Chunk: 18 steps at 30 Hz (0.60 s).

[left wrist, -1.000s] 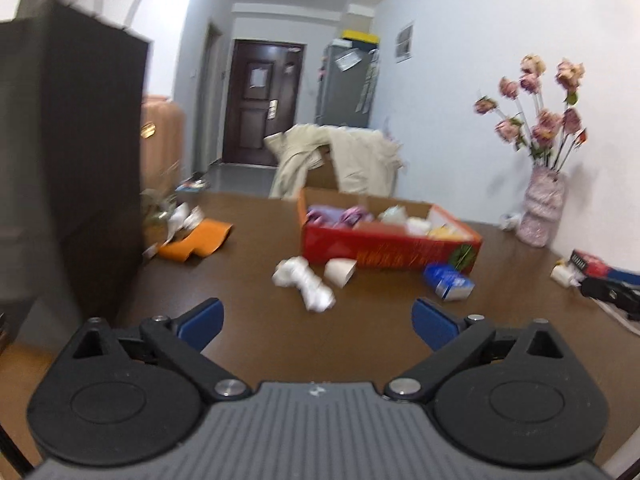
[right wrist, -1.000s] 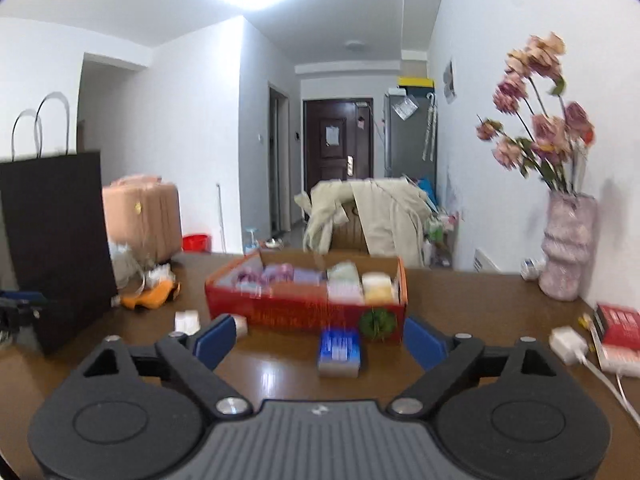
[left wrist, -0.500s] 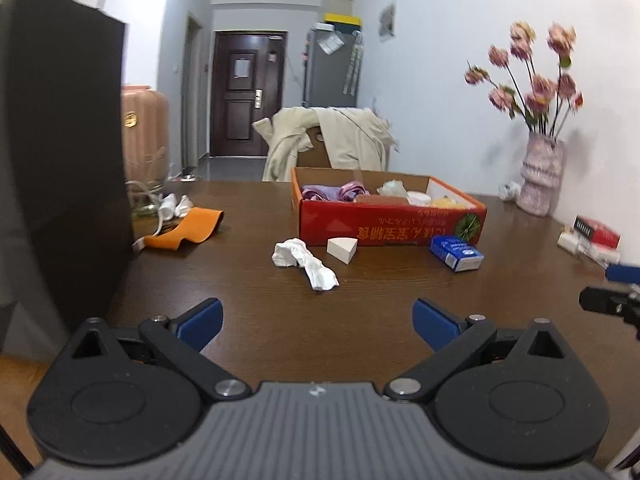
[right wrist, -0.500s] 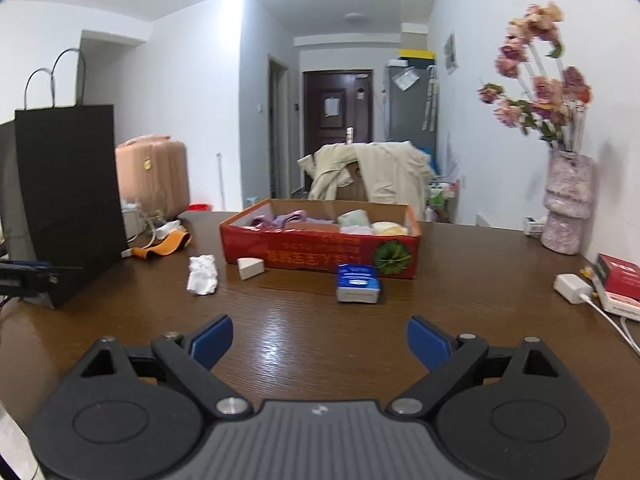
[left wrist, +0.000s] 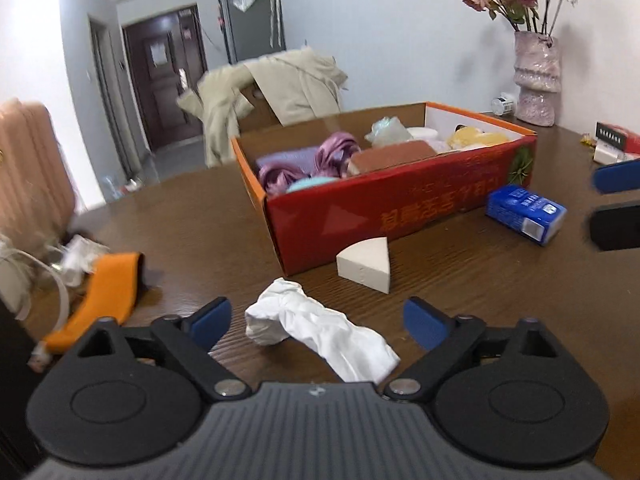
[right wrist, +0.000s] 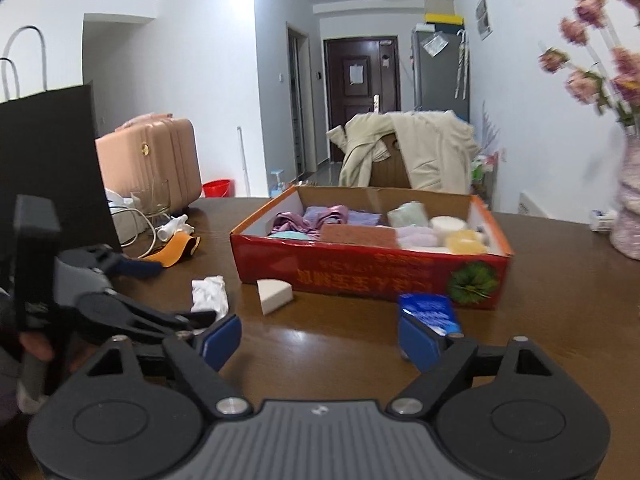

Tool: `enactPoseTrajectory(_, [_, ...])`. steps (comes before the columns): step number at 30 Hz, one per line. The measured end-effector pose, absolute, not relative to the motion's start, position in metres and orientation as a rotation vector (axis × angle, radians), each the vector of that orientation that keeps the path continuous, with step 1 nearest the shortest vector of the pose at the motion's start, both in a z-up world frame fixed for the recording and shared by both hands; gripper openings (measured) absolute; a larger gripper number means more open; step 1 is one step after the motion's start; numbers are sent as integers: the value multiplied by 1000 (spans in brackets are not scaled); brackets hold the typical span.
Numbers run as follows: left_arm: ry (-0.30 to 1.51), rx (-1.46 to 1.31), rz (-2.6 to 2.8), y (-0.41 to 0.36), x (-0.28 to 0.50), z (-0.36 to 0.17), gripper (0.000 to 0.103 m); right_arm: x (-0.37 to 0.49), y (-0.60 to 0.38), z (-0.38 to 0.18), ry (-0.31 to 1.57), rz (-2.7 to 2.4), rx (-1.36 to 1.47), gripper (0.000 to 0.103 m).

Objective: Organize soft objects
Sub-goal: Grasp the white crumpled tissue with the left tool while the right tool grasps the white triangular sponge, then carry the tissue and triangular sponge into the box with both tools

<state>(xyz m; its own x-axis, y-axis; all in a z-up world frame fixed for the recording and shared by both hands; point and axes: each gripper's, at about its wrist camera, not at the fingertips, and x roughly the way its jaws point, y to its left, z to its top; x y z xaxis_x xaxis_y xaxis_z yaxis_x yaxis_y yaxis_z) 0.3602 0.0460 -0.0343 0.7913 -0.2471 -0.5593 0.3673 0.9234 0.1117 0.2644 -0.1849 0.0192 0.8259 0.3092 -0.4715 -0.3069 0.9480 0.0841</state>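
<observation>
A crumpled white cloth (left wrist: 320,332) lies on the brown table between the open fingers of my left gripper (left wrist: 318,322), close to its body. It also shows in the right wrist view (right wrist: 209,294). A white wedge sponge (left wrist: 366,266) sits in front of the red cardboard box (left wrist: 396,204), which holds several soft items. A blue tissue pack (left wrist: 526,214) lies right of the box's front. My right gripper (right wrist: 320,340) is open and empty, with the blue pack (right wrist: 430,308) just beyond its right finger.
An orange band (left wrist: 102,300) and white cables lie at the left by a black paper bag (right wrist: 48,160). A vase of flowers (left wrist: 536,80) and a red book (left wrist: 616,138) stand at the right. A chair with a beige coat (right wrist: 408,152) is behind the table.
Both grippers have moved forward toward the box. My left gripper has come down over the white cloth, which now lies between its fingers. The left gripper now shows in the right wrist view.
</observation>
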Motion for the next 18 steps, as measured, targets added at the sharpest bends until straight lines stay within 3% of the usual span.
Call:
enactPoseTrajectory(5, [641,138,-378,64,382,-51,57,330,-146,3,558,392,23,77])
enactPoseTrajectory(6, [639,105,-380,69,384,-50,40,340,-138,-1,565,400,19,76])
enactPoseTrajectory(8, [637,77,-356,75,387,-50,17,360,-122,-9,572,409,3,70])
enactPoseTrajectory(18, [656,-32,-312,96,394,-44,12,404,-79,-44,626,374,-58,32])
